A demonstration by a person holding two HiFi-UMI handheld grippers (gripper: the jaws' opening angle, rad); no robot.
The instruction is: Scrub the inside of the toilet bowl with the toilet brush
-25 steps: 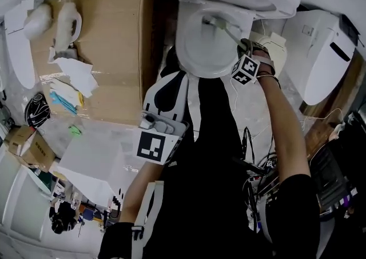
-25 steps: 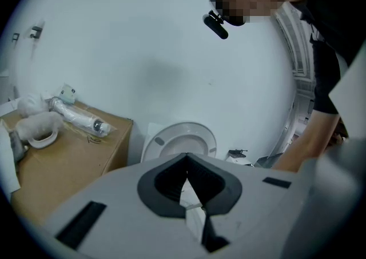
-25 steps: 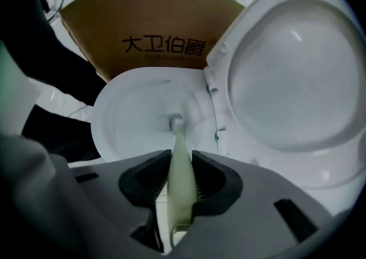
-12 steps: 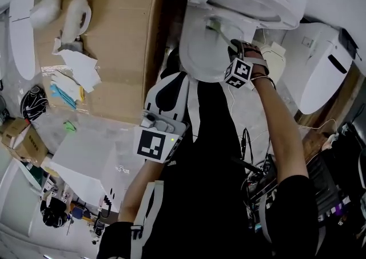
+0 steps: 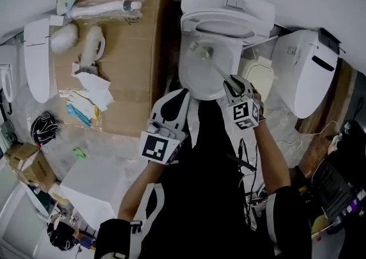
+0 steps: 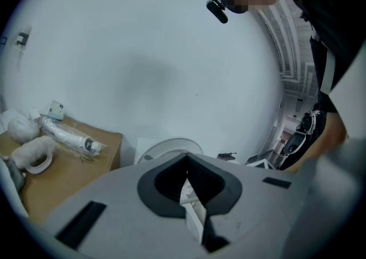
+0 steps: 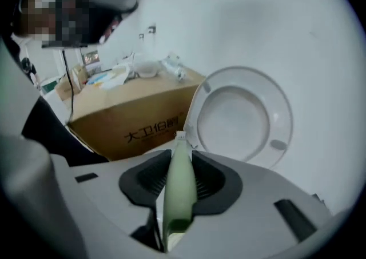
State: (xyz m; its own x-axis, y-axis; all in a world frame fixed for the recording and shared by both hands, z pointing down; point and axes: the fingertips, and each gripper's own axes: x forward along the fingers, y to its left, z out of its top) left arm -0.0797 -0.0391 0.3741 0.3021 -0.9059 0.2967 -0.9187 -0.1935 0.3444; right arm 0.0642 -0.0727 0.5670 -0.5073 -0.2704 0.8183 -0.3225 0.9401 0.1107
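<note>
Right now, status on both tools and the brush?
Right tool shut on toilet brush, head down in toilet bowl. Left tool shut, empty, off the bowl. Seat up, nothing blocking.

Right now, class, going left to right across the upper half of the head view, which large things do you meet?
white toilet lid, cardboard box, toilet bowl, second white toilet

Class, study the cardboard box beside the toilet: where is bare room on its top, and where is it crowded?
The cardboard box is bare along the strip nearest the toilet, bordered by the wrapped tube and the crumpled paper. Its other side is crowded with white bundles.
</note>
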